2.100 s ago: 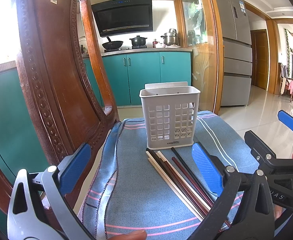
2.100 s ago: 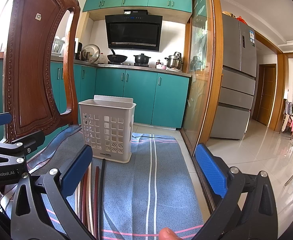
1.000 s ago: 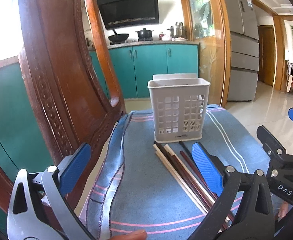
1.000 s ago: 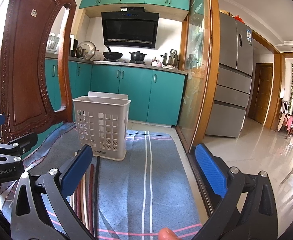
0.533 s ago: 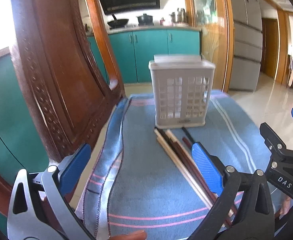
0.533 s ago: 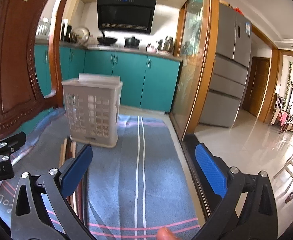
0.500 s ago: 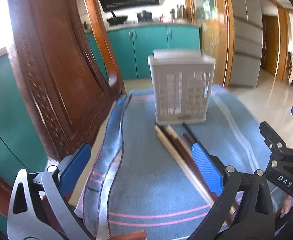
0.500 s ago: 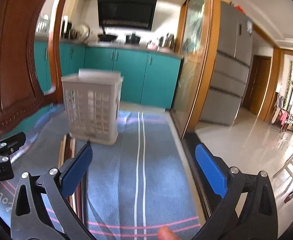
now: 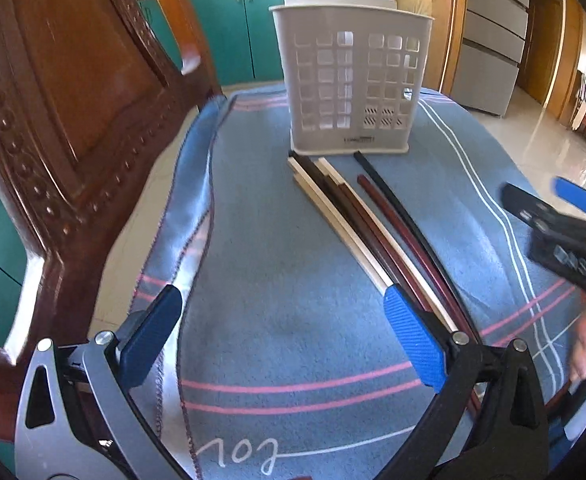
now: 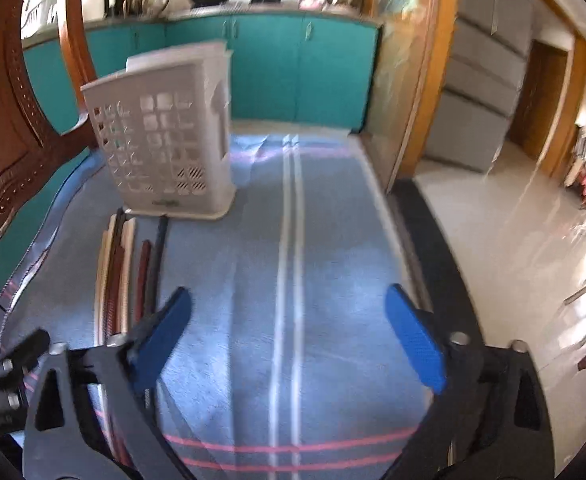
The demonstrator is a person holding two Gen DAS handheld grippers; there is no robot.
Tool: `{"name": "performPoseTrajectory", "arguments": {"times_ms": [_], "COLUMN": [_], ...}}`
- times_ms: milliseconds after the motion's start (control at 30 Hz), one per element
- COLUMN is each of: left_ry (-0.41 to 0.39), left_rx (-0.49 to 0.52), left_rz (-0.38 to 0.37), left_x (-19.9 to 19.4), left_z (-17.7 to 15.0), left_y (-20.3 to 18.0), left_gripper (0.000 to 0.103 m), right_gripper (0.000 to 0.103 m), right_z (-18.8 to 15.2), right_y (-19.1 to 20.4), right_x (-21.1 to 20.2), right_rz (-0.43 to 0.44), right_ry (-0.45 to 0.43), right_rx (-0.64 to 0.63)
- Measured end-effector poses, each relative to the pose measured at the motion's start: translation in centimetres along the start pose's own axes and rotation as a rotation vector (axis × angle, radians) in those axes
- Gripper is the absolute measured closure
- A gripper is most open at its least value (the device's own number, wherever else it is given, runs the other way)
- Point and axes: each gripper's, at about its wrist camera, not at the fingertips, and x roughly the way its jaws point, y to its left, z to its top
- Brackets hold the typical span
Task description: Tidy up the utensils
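A white perforated utensil holder (image 9: 351,80) (image 10: 169,136) stands upright on the blue cloth (image 9: 285,248). Several chopsticks (image 9: 373,224) (image 10: 129,272), cream, brown, dark red and black, lie side by side in front of it, running toward me. My left gripper (image 9: 289,328) is open above the cloth, its right pad over the near ends of the chopsticks, with nothing held. My right gripper (image 10: 289,320) has its jaws closing with only bare cloth between them; the chopsticks lie just left of its left finger (image 10: 165,328). The right gripper's body also shows at the edge of the left wrist view.
A carved wooden chair back (image 9: 73,112) rises at the left, close to the cloth's folded edge. The table's dark right edge (image 10: 433,248) drops to a shiny tiled floor. Teal kitchen cabinets (image 10: 293,72) and a grey fridge (image 10: 485,68) stand behind.
Both grippers have tilted downward and sunk toward the cloth, so holder and chopsticks look larger. The right gripper's pads stand a little closer together than before.
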Motion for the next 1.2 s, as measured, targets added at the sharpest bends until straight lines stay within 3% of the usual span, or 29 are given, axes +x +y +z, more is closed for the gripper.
{"name": "performPoseTrajectory", "arguments": {"times_ms": [67, 167, 467, 600, 667, 800, 900, 967, 1200], "left_ry": [0.009, 0.023, 0.058, 0.066, 0.068, 0.071, 0.072, 0.073, 0.08], "left_rx": [-0.013, -0.022, -0.043, -0.041, -0.041, -0.038, -0.034, -0.03, -0.029], "left_rz": [-0.017, -0.035, -0.032, -0.033, -0.032, -0.03, -0.03, -0.029, -0.018], "left_x": [0.2, 0.4, 1.1, 1.1, 1.3, 1.6, 1.8, 1.9, 2.4], "left_z": [0.0, -0.1, -0.2, -0.4, -0.4, -0.2, -0.1, -0.2, -0.2], "left_y": [0.3, 0.7, 1.7, 1.9, 1.8, 1.6, 1.3, 1.1, 0.8], "left_gripper": [0.004, 0.006, 0.007, 0.007, 0.007, 0.007, 0.007, 0.007, 0.007], "right_gripper": [0.028, 0.034, 0.034, 0.038, 0.053, 0.06, 0.072, 0.088, 0.09], "right_z": [0.8, 2.3, 2.8, 2.6, 2.3, 1.4, 1.0, 0.9, 0.5], "right_y": [0.7, 3.2, 10.4, 10.1, 9.8, 8.3, 7.8, 7.2, 5.0], "right_x": [0.8, 2.7, 7.1, 7.1, 7.4, 7.4, 6.9, 6.4, 6.6], "right_rz": [0.036, 0.116, 0.155, 0.175, 0.16, 0.167, 0.17, 0.18, 0.175], "right_ry": [0.022, 0.066, 0.152, 0.155, 0.182, 0.213, 0.218, 0.226, 0.254], "right_rx": [-0.013, -0.062, -0.194, -0.165, -0.152, -0.13, -0.131, -0.114, -0.04]}}
